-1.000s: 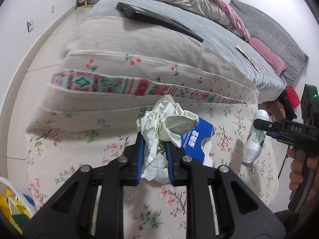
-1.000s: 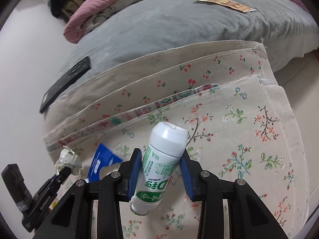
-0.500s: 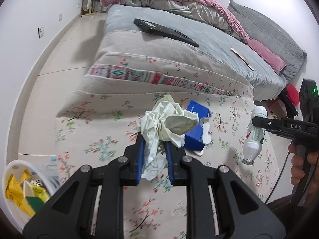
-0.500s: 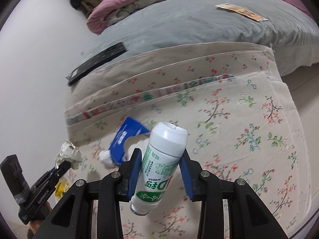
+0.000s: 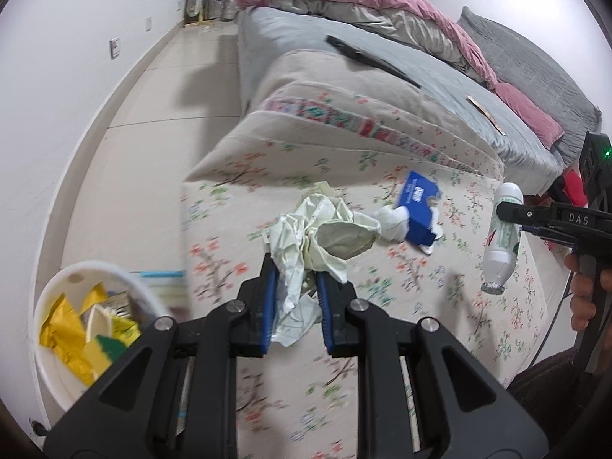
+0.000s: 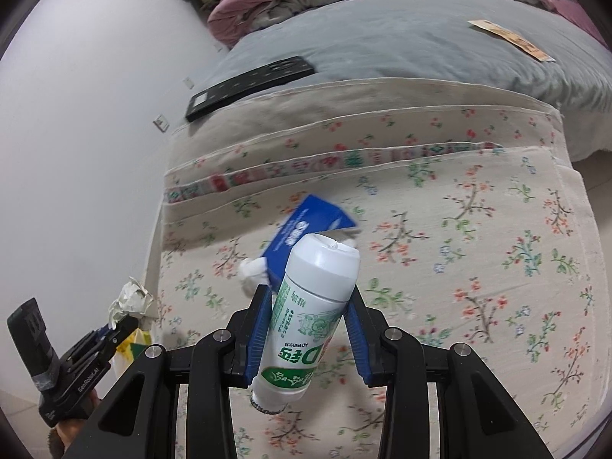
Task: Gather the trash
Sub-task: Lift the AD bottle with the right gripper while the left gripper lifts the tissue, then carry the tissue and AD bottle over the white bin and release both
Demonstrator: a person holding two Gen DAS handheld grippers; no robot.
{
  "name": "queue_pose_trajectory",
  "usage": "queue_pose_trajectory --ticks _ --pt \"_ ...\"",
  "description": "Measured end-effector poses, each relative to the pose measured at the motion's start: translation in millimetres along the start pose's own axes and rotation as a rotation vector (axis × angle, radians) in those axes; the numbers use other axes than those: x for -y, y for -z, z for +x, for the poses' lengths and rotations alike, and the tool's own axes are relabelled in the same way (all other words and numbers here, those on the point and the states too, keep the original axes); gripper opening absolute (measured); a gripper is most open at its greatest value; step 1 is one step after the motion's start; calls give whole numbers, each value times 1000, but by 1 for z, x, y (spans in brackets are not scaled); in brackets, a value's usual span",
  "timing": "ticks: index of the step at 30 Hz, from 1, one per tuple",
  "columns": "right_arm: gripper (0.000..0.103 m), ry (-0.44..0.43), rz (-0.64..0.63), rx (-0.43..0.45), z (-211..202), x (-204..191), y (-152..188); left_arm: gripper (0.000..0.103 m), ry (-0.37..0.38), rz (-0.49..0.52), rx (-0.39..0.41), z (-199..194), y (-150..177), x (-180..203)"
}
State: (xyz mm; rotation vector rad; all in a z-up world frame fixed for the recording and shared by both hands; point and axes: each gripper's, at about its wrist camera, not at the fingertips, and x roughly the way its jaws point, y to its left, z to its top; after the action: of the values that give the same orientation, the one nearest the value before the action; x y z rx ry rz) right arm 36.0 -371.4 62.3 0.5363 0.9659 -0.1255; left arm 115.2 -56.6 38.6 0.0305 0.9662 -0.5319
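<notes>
Bed [image 5: 401,65], with grey cover, occupies the 12 to 2 o'clock sector of the left wrist view; a pink and beige duvet [image 5: 363,4] is heaped along its far side.

Floral rug [image 5: 382,267] covers the floor from centre to 5 o'clock, its far edge turned up against the bed side.

White bin [image 5: 57,363] stands at 8 o'clock in the left wrist view, on bare tile beside the rug; yellow and green wrappers lie inside.

Flat black panel [image 6: 248,84] lies on the bed at 11 o'clock in the right wrist view.

Blue tissue box [image 5: 419,206] lies on the rug at 2 o'clock from the left gripper, a white tissue [image 5: 390,222] protruding from it.

Left gripper [image 5: 294,306]: jaws nearly closed, clamped on a crumpled pale-green paper wad [image 5: 321,237], which bulges above the blue pads, clear of the rug.

Right gripper [image 6: 308,329]: jaws narrowly parted, pressed on a white plastic bottle with green label [image 6: 306,321]. Bottle is inverted, neck toward 6 o'clock, base toward 12, held off the rug. In the left wrist view it hangs at 3 o'clock.

A paper slip [image 6: 508,40] lies on the bed at 1 o'clock.
</notes>
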Motion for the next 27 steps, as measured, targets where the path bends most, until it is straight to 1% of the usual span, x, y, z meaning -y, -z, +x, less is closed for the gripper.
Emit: queue_pose_trajectory --ticks 11,16,24,27 --pt "39 -29 -89 -41 22 -57 7 22 -62 -85 28 -31 25 -64" --pt "39 -41 -138 -59 35 -86 12 22 -90 -146 29 -43 41 -101" --pt "39 -74 -242 -86 59 -146 26 22 -129 -243 30 -60 68 -153" --pt "39 -92 -276 -106 71 -168 33 22 -140 -264 21 -63 75 -166"
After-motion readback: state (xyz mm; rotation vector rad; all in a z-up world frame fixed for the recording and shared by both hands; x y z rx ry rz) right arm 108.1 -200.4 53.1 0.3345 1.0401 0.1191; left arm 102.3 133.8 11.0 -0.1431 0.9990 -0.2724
